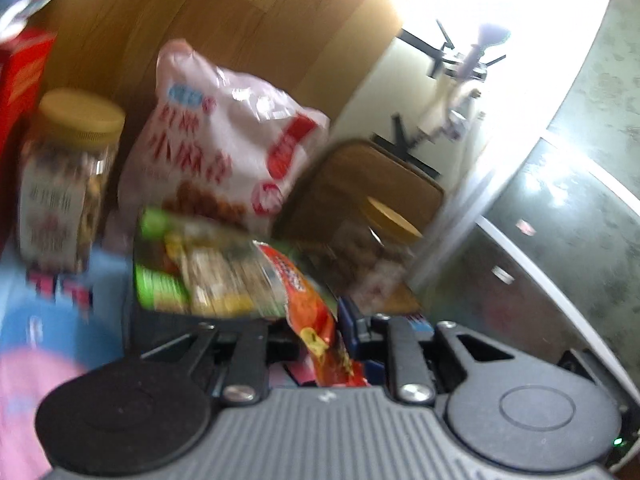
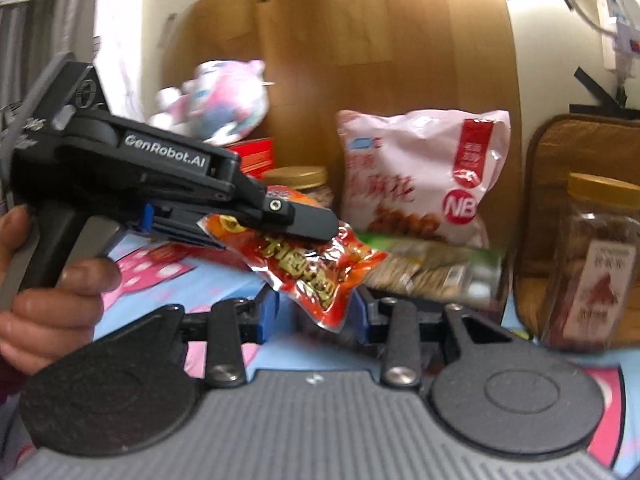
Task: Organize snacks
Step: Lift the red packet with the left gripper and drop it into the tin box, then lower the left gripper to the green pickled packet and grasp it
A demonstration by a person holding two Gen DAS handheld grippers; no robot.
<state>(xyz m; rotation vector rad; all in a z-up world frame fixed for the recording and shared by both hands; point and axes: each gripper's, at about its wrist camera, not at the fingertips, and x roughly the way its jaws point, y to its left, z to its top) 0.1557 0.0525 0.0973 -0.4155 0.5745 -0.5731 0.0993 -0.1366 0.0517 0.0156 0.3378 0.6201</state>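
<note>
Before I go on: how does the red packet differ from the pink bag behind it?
The red snack packet is small, glossy and flat; the pink snack bag is far larger and puffy. The red packet hangs clamped in the left gripper, its lower end between the right gripper's blue pads, while the pink bag stands upright against the wooden panel, untouched. Both are sealed plastic packs with printed characters.
</note>
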